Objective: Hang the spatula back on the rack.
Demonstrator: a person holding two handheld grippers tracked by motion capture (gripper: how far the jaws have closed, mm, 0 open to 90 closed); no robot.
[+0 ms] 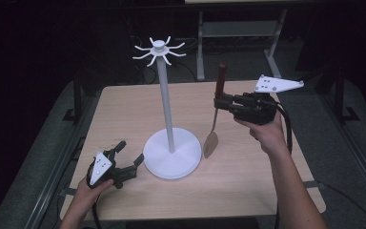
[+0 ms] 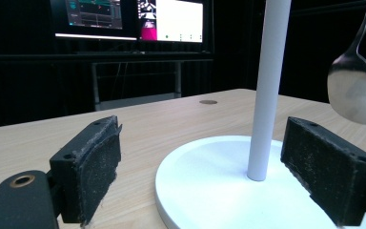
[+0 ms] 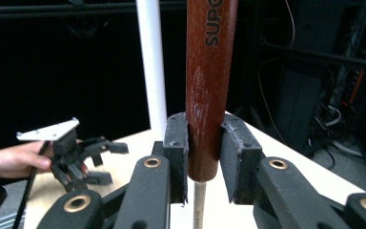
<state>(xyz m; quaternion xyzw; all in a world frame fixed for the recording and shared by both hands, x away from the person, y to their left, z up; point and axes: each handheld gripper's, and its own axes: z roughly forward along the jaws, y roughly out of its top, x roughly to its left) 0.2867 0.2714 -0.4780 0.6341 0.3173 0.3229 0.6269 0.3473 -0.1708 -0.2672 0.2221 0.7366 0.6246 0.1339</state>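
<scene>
Surface (image 1: 248,181) was a light wood top in a dark room; grey floor either side, a metal frame of another bench (image 1: 238,33) behind. Left tool view added two lit monitors (image 2: 133,19) on the far side, plus a round grommet (image 2: 208,101) in the wood.

White stand (image 1: 171,152) sat mid-surface: round base, tall pole, hooked spokes at the top (image 1: 159,49). The hooks were visible from the high view alone.

Right tool (image 1: 218,104) was clenched on the spatula (image 1: 211,142), held upright and clear of the surface, just right of the stand's base. High view showed the blade hanging low with the handle up. Right tool view showed both pads pressed on the dark red wooden handle (image 3: 208,90), part of a printed word on it, metal shank below. Left tool view caught the shiny blade (image 2: 355,90) beside the pole.

Left tool (image 1: 128,160) was released, resting low at the base's left edge. Its own view showed the jaws wide, the base rim and pole between them, pads not touching.
</scene>
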